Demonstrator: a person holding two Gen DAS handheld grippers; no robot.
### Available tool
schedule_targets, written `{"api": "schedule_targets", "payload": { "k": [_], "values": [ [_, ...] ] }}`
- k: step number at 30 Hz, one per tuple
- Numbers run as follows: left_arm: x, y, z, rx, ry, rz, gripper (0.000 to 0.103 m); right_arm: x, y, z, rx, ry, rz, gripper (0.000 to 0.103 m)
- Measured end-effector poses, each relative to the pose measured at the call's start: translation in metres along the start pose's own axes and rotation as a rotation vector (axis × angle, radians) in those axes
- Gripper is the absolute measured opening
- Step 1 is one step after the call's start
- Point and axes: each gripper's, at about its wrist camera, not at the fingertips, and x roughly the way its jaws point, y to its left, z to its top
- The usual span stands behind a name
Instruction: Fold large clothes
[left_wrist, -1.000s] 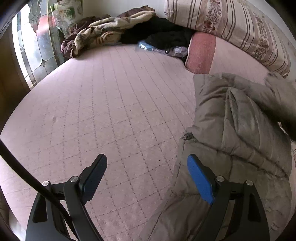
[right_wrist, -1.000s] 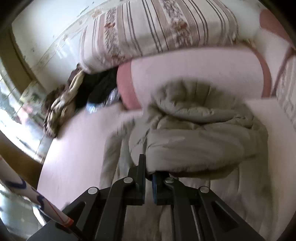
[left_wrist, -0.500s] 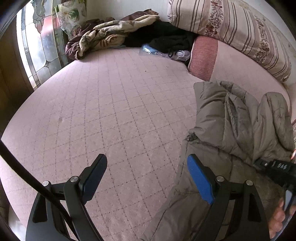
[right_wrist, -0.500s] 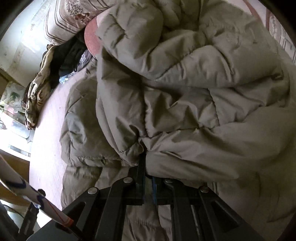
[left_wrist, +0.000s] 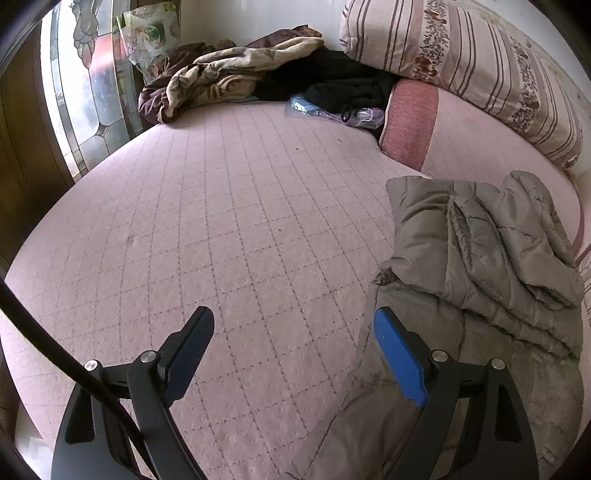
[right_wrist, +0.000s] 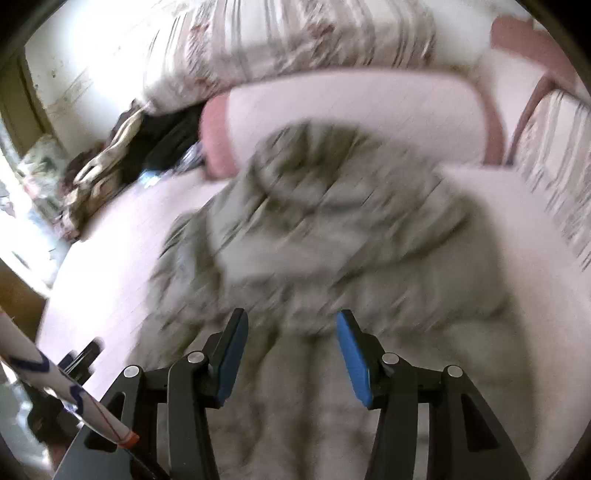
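Observation:
A grey-olive puffer jacket (left_wrist: 480, 266) lies on the pink quilted bed at the right, with one part folded over onto its body. It also fills the middle of the blurred right wrist view (right_wrist: 332, 236). My left gripper (left_wrist: 291, 354) is open and empty, hovering over the bed just left of the jacket's lower edge. My right gripper (right_wrist: 288, 354) is open and empty, above the near part of the jacket.
The pink quilted bed cover (left_wrist: 207, 229) spreads to the left. A striped pillow (left_wrist: 472, 62) and a pink cushion (left_wrist: 410, 122) lie at the back right. A heap of brown and black clothes (left_wrist: 236, 81) sits at the back. A stained-glass window (left_wrist: 88, 85) stands at left.
My right gripper, which was shut on a fold of the jacket, has opened and let it go, then pulled back. The fold now rests on the jacket. My left gripper stayed open.

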Motion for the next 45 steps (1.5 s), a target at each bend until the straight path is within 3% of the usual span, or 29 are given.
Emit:
{"api": "schedule_targets", "payload": {
  "k": [4,7,9,10,12,14,17,21,23,27,30,32,34,37,39,45],
  "values": [
    [0.002,-0.001,0.0,0.004,0.003,0.008,0.088,0.013,-0.025,0.03,0.018,-0.115,-0.199,0.054],
    [0.005,-0.002,0.0,-0.001,0.005,0.026,0.088,0.055,-0.031,0.041,0.028,-0.074,-0.281,0.054],
    [0.008,-0.002,0.001,0.0,0.015,0.031,0.088,0.087,-0.031,0.035,0.052,0.027,-0.226,0.051],
    [0.01,-0.002,0.001,-0.001,0.018,0.03,0.088,0.108,-0.029,0.025,0.077,0.11,-0.144,0.05],
    [0.011,-0.002,0.003,-0.001,0.019,0.029,0.088,0.127,-0.015,0.008,0.052,0.165,-0.076,0.048],
    [0.011,-0.001,0.004,0.001,0.019,0.028,0.088,0.125,0.006,0.0,-0.06,0.14,-0.102,0.047],
    [0.009,0.0,0.004,-0.001,0.019,0.024,0.088,0.107,0.009,0.005,-0.081,0.115,-0.1,0.047],
    [0.006,0.004,0.006,-0.02,0.009,0.025,0.088,0.049,0.02,0.012,-0.085,-0.079,-0.138,0.047],
    [0.005,0.004,0.005,-0.022,0.01,0.021,0.088,0.043,0.034,0.016,-0.107,-0.108,-0.116,0.047],
    [0.006,0.004,0.003,-0.014,0.017,0.019,0.088,0.078,0.066,0.021,-0.147,-0.058,-0.086,0.047],
    [0.006,0.003,0.005,-0.006,0.011,0.021,0.088,0.134,0.085,0.008,-0.134,0.109,-0.026,0.048],
    [0.006,0.002,0.006,-0.002,0.009,0.016,0.088,0.148,0.091,0.004,-0.176,0.096,-0.088,0.048],
    [0.005,0.003,0.006,0.001,0.008,0.017,0.088,0.133,0.095,0.005,-0.203,0.065,-0.096,0.048],
    [0.001,0.005,0.007,-0.005,0.0,0.015,0.088,0.081,0.081,0.0,-0.212,0.003,-0.021,0.048],
    [-0.003,0.005,0.006,-0.004,-0.013,0.025,0.088,0.049,0.066,-0.012,-0.208,-0.021,-0.02,0.059],
    [-0.025,-0.001,-0.008,0.042,-0.057,0.054,0.088,-0.042,-0.025,-0.075,-0.072,-0.036,-0.078,0.068]
  ]
}}
